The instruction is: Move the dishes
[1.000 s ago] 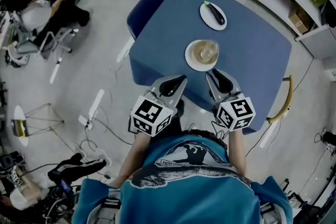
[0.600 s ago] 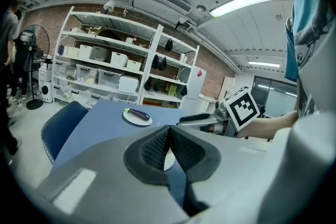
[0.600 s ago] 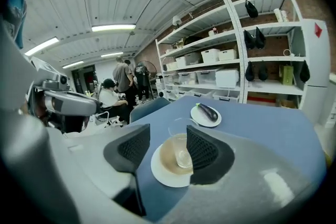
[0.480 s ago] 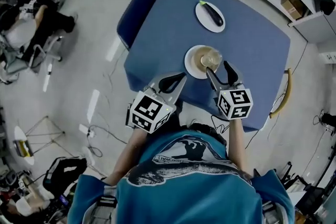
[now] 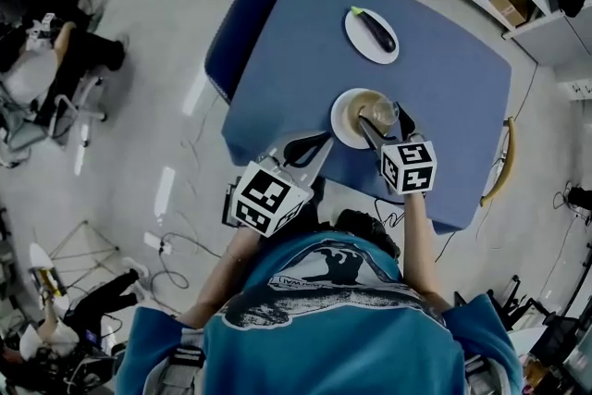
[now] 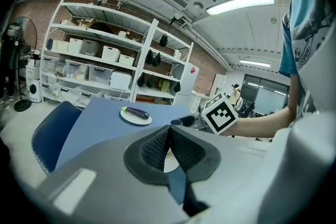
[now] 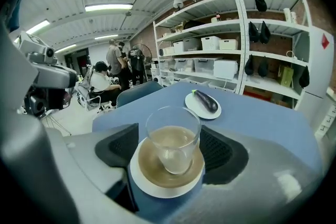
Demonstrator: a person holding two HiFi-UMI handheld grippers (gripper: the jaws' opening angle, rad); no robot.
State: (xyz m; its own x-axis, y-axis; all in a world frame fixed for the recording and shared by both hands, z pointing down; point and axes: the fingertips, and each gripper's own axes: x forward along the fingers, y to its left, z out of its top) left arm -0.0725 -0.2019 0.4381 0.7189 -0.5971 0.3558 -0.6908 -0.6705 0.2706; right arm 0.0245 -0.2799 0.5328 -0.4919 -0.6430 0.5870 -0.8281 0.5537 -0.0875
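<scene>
Near edge of the counter [image 5: 444, 79], person standing close against it, one tool in each hand.

Left tongs [image 6: 169, 129]: clenched, pads pressed flat together, nothing between them. They are held low at the near left corner, short of any dish. My reading is that they are parked so as not to crowd the right side's work.

Right tongs [image 7: 173, 150]: spread wide, one pad on each side of the glass [image 7: 173, 139]. From the right gripper view there seems to be a sliver of space between each pad and the glass wall, so I judge this a lining-up, not a hold. I cannot rule out a light touch on the right pad.

The glass stands upright in the middle of a plate [image 7: 157, 186] with a brown centre, near the counter's front edge and a little right of centre. The glass looks empty, though its lower part is tinted by the plate behind it. Coming in level, with the pads at mid-height, suits a round thing that could tip or slip. A grip lower down would foul the plate rim.

Farther back, well apart from the first, a second plate [image 5: 356, 34] carries an aubergine [image 5: 377, 28], lying lengthwise, untouched.

A blue chair [image 5: 231, 42] is tucked at the counter's left side. Shelves [image 7: 226, 65] with bins line the far wall.
</scene>
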